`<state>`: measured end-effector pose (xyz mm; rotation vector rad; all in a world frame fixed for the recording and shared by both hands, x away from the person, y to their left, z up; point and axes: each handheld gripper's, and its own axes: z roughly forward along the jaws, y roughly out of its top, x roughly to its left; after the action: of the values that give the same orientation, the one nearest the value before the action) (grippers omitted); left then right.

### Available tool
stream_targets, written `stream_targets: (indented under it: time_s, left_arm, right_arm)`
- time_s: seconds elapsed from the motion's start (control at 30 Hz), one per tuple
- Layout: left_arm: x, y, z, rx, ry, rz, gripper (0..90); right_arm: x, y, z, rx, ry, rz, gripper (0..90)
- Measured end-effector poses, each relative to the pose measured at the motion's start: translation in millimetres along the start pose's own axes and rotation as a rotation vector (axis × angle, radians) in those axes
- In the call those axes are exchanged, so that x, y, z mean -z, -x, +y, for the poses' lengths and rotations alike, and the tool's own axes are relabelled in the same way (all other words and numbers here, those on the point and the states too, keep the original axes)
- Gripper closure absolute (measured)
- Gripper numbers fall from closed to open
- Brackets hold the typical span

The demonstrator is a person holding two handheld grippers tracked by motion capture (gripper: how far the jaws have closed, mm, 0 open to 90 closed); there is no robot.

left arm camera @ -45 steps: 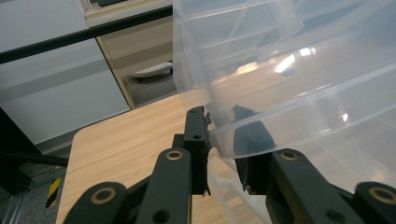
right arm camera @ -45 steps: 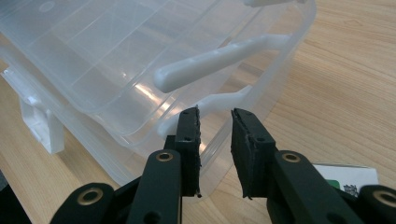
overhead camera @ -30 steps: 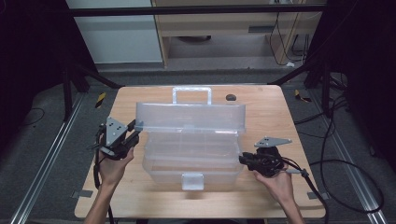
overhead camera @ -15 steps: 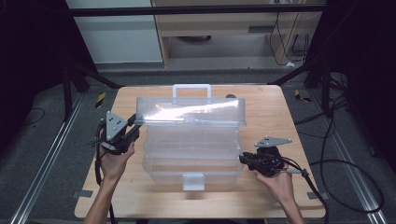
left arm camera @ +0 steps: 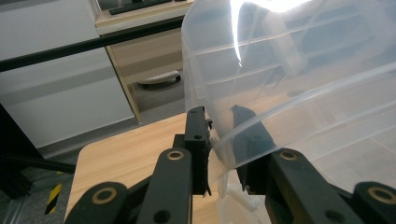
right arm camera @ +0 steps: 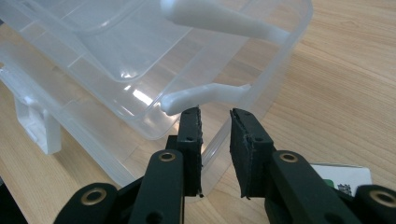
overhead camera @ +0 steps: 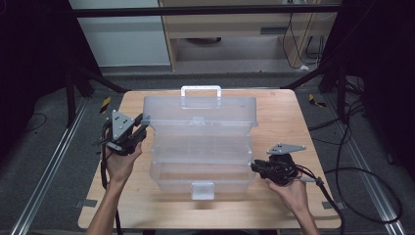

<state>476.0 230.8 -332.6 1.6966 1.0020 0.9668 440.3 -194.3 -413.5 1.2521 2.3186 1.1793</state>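
A clear plastic toolbox [overhead camera: 200,169] stands in the middle of the wooden table [overhead camera: 288,117], its lid [overhead camera: 198,111] swung up and back with the white handle [overhead camera: 200,91] on top. My left gripper [overhead camera: 142,125] is shut on the lid's left edge. In the left gripper view the lid [left arm camera: 289,70] passes between the jaws of that gripper [left arm camera: 219,140]. My right gripper [overhead camera: 254,167] is at the box's right rim. In the right gripper view its jaws [right arm camera: 215,135] straddle the box wall [right arm camera: 261,88], below a white tray arm [right arm camera: 205,93].
The box's front latch [overhead camera: 202,190] faces the near table edge. A white card [right arm camera: 345,179] lies on the table by my right gripper. A pale cabinet [overhead camera: 122,39] and a wooden shelf unit [overhead camera: 235,29] stand beyond the table. Cables [overhead camera: 352,181] trail on the right.
My left gripper has risen and moved away from me with the lid's edge, swinging the lid further up and back. The right gripper has stayed at the box's right rim.
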Motion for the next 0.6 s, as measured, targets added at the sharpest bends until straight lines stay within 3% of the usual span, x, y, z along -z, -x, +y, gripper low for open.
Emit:
stream_targets:
  time_s: [0.6]
  left_arm:
    - [-12.6,-6.4,10.8,0.018,0.006,-0.002,76.0]
  right_arm:
    - [-0.3,-0.2,0.4,0.007,0.000,0.000,73.8]
